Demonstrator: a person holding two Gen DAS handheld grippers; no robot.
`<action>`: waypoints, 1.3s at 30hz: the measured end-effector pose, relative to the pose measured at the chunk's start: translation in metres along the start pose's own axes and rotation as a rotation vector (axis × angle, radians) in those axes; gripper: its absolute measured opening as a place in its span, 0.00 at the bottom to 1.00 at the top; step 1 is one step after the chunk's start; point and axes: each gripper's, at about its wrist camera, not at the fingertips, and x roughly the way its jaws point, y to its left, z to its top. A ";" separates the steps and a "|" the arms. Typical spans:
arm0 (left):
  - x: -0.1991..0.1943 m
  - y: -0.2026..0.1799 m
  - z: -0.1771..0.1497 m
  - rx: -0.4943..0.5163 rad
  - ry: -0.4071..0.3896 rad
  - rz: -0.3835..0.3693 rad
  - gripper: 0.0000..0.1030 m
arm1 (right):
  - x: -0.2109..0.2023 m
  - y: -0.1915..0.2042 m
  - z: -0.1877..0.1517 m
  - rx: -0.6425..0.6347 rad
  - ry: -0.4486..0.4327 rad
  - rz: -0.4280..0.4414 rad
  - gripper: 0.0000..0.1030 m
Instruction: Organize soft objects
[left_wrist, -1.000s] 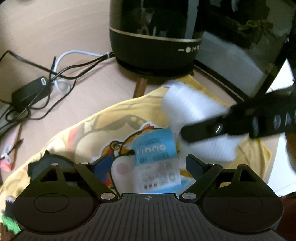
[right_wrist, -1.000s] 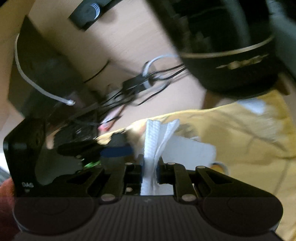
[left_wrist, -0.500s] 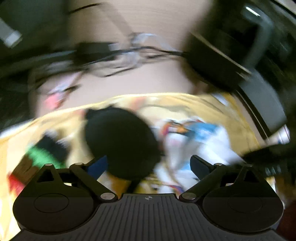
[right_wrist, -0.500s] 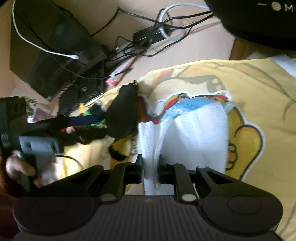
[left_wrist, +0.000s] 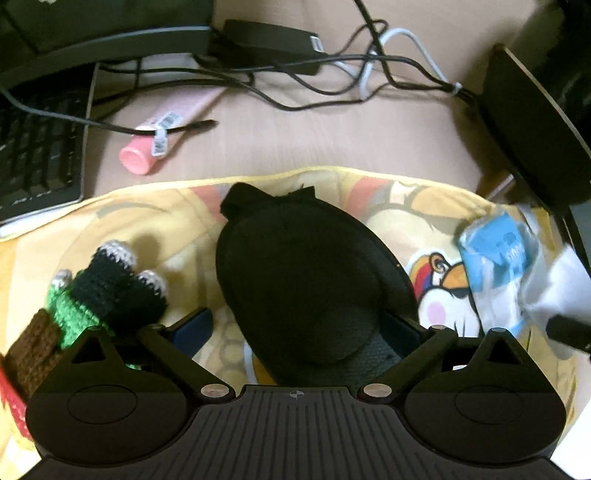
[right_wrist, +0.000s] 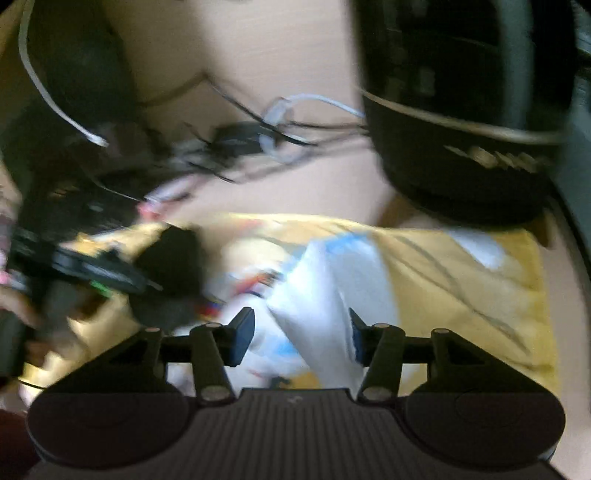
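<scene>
A black padded soft item (left_wrist: 306, 288) lies on a yellow cartoon-print cloth (left_wrist: 177, 229). My left gripper (left_wrist: 299, 325) is open, and its blue-padded fingers stand on either side of the item's near end. A knitted green and black toy (left_wrist: 103, 295) sits just left of it. A blue and white packet (left_wrist: 498, 258) and a white cloth (left_wrist: 561, 288) lie at the right. In the blurred right wrist view, my right gripper (right_wrist: 301, 332) is open over the white cloth (right_wrist: 325, 295), which rests loose between its fingers on the yellow cloth (right_wrist: 461, 277).
Beyond the cloth lie a pink tube (left_wrist: 155, 144), tangled cables (left_wrist: 314, 74), a power adapter (left_wrist: 269, 37) and a black keyboard (left_wrist: 37, 158). A black round appliance (right_wrist: 461, 129) stands at the back right. A hand (right_wrist: 14, 306) holds the left gripper.
My right gripper was shut on the white cloth and has opened, leaving it on the yellow cloth. My left gripper swung left and now straddles the black item.
</scene>
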 end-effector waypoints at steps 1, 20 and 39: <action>-0.006 0.000 -0.002 0.018 -0.002 -0.014 0.97 | 0.006 0.009 0.006 -0.019 -0.005 0.024 0.60; -0.055 0.115 -0.031 -0.205 -0.057 0.136 0.99 | 0.088 0.054 -0.006 0.040 0.284 0.265 0.21; -0.089 0.070 -0.052 -0.108 -0.129 0.171 1.00 | 0.022 -0.004 -0.031 -0.102 0.056 -0.187 0.32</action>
